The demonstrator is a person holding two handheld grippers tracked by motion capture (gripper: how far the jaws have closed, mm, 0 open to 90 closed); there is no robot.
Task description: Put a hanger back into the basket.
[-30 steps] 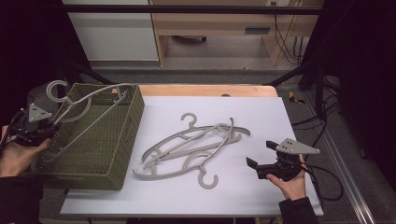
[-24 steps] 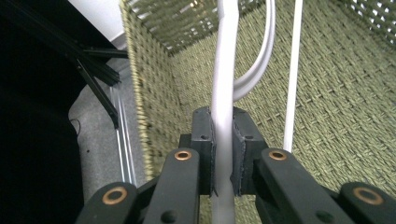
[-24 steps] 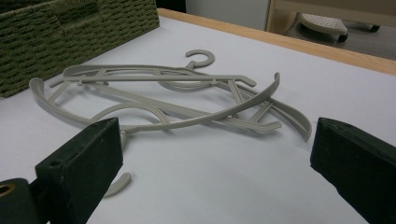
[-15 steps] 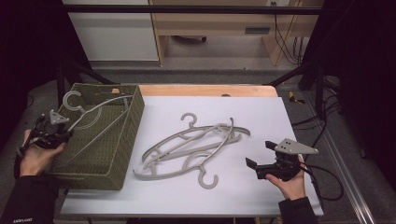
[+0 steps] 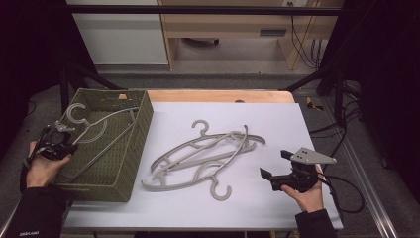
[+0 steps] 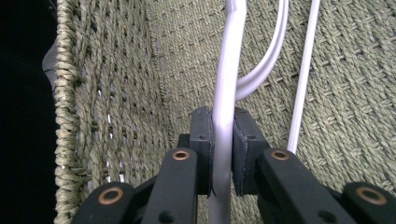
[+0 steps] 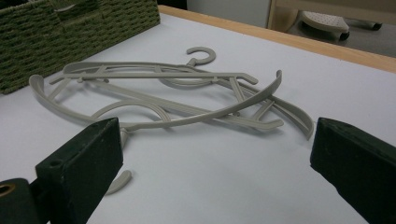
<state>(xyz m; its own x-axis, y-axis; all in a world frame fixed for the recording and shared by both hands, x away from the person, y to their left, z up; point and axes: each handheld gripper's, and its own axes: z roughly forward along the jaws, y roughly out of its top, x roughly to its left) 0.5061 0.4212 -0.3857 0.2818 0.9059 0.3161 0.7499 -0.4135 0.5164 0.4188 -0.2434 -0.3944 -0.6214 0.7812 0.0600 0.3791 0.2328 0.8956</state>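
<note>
The table [image 5: 277, 208] carries one woven basket [image 5: 130, 163] at its left side and a loose pile of grey hangers [image 5: 203, 158] on the white top, near the middle. Those hangers lie crossed over one another; two hooks show clearly, one pointing toward the far edge and one toward the person, and a third frame seems tangled in with them, so I count two for certain and likely three.

One hanger [image 5: 94, 134] is already inside the basket, its hook leaning up by the far left corner and its long bar running along the weave. The left gripper [image 5: 53, 145] sits at the basket's near left rim with its jaws closed tight on that hanger's bar [image 6: 225, 116], both pads pressed against the plastic. So the placing of this one looks all but done, with the release not yet made.

The right gripper [image 5: 277, 171] hovers just beside the pile, on its right, jaws spread wide and holding nothing, aimed at the tangle.

By my reading the job is early: one hanger in, the pile on the table left to move.

Count: one table, one basket, two grippers.
</note>
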